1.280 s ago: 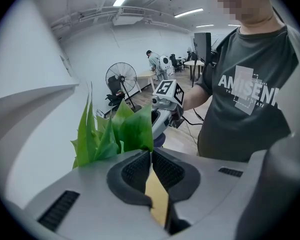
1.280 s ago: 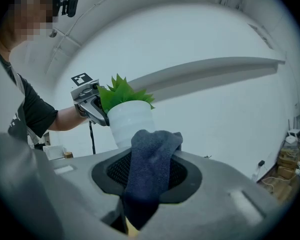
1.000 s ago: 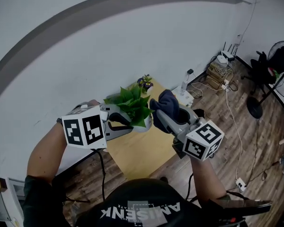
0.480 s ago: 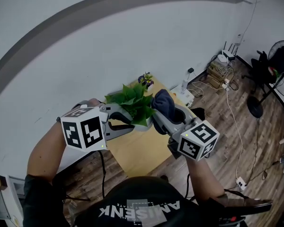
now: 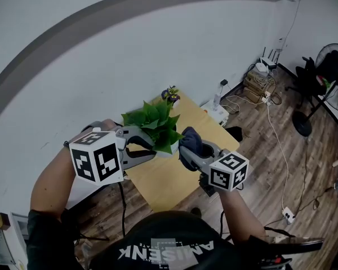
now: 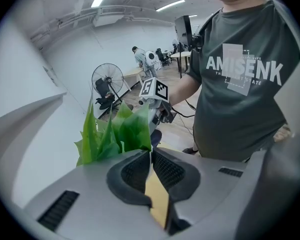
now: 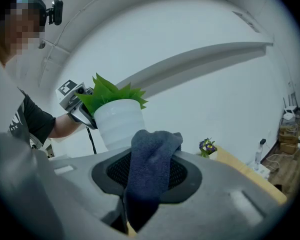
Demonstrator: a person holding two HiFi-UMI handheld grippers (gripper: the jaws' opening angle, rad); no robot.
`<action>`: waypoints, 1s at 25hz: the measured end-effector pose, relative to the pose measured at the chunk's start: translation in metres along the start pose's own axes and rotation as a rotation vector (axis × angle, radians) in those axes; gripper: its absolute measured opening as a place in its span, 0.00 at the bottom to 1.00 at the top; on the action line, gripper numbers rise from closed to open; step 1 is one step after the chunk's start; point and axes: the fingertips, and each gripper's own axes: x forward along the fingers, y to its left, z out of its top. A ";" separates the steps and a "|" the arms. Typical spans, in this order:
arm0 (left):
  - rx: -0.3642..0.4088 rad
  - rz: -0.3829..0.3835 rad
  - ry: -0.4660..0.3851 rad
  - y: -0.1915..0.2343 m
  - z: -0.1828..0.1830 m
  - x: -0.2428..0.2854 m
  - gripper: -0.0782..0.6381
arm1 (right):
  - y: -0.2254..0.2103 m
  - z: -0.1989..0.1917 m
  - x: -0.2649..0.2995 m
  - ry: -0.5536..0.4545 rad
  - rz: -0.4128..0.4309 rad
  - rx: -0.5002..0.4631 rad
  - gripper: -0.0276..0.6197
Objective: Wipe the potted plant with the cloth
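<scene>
A potted plant, green leaves (image 5: 154,124) in a white pot (image 7: 117,124), hangs above the wooden table (image 5: 169,180). My left gripper (image 5: 153,149) is shut on the pot's rim at its left side; in the left gripper view the jaws (image 6: 151,153) meet with leaves (image 6: 115,134) just beyond them. My right gripper (image 5: 186,149) is shut on a dark blue cloth (image 5: 190,139). In the right gripper view the cloth (image 7: 150,169) bulges out over the pads, right in front of the pot's lower wall. Whether cloth and pot touch I cannot tell.
A small pot of purple flowers (image 5: 170,94) stands at the table's far corner. Past the table are a water bottle (image 5: 218,101), a box with cables (image 5: 259,83) and a standing fan (image 5: 329,66) on the wood floor. A white wall runs behind.
My right gripper has dropped with the cloth, from level with the leaves to beside the pot. The left gripper and the plant have stayed nearly where they were.
</scene>
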 end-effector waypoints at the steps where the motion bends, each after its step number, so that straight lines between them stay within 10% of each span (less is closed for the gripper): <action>1: 0.007 -0.007 0.001 -0.001 0.000 -0.001 0.13 | -0.003 0.000 -0.001 0.004 -0.001 0.010 0.24; 15: 0.096 -0.044 0.034 -0.025 0.005 0.005 0.13 | 0.030 0.108 -0.011 -0.191 0.107 -0.069 0.24; 25: 0.103 -0.011 0.026 -0.037 0.009 0.001 0.13 | 0.025 0.077 -0.005 -0.179 0.157 0.075 0.24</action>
